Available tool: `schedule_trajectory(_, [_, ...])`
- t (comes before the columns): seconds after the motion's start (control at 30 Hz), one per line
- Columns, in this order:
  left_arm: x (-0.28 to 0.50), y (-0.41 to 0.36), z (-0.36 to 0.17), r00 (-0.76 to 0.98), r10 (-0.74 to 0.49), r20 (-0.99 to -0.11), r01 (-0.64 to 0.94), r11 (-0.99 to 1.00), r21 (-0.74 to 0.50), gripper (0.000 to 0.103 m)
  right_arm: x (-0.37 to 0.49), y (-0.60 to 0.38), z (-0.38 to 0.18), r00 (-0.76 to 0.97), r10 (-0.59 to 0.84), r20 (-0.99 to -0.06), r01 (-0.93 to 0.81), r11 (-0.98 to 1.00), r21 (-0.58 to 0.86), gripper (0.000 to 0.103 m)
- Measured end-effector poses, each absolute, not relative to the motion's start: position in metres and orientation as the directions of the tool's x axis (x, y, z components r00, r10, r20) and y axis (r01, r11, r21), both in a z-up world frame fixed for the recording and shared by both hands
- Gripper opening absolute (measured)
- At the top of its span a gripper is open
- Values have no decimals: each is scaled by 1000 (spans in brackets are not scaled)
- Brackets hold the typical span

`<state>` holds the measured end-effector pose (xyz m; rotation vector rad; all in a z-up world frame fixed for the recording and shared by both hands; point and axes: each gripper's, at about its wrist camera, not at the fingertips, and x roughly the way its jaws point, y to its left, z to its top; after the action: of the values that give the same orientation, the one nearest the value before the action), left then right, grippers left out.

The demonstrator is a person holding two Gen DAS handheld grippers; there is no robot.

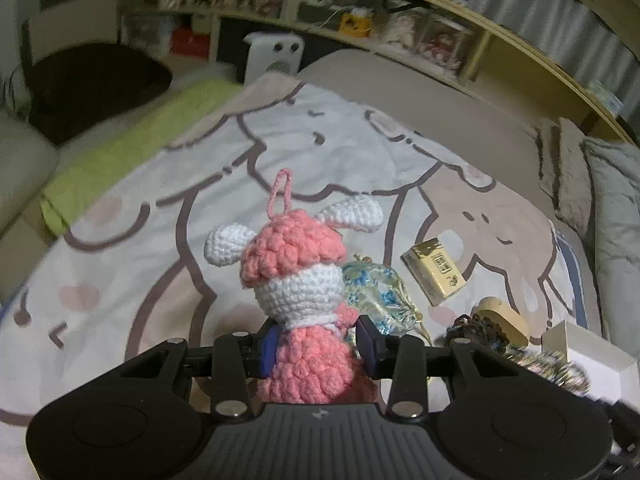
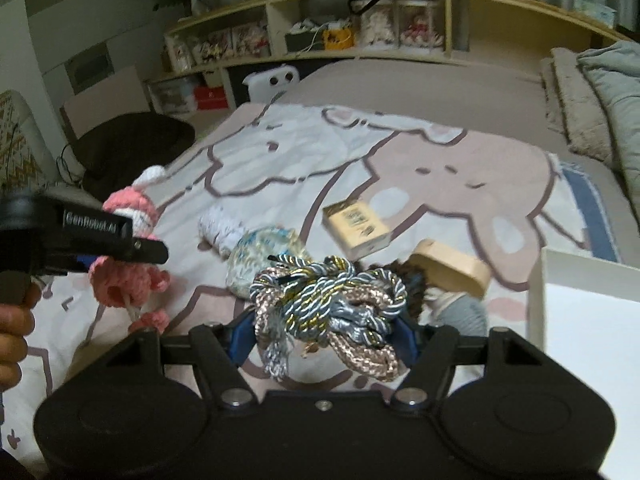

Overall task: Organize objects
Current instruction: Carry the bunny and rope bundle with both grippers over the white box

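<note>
Your left gripper (image 1: 318, 344) pinches the crochet doll (image 1: 298, 280) at frame centre; your right gripper (image 2: 324, 334) clamps the cord bundle (image 2: 332, 304) at lower centre.

Each camera sits just behind its own gripper, looking forward along the fingers and slightly down across the bed (image 1: 420, 92) toward the shelf (image 2: 320, 20) at the far wall. Both views sit close above the blanket (image 2: 304, 148). The right wrist view catches the left gripper (image 2: 120, 254) off to its left side.
</note>
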<state>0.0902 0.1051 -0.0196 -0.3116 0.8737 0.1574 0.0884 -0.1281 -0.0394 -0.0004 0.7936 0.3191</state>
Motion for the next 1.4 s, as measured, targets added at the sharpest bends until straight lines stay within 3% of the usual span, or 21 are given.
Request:
schedule_trajectory(0.53, [75,13,24,691,-56,-720,-22,995,-98,42,70,-211,16,730,177,-660,-163,983,82,69])
schedule_trajectory(1.0, [66,-113,33,638,-278,-718,185,961,-207,42,32,-313,30,737,43,-674,-19,999,43,69])
schedule_trajectory(1.4, [69,-212,-2,533,-376,-758,297,922,-248,42,15,-386,-6,676,-29,-737,87,995,41,69])
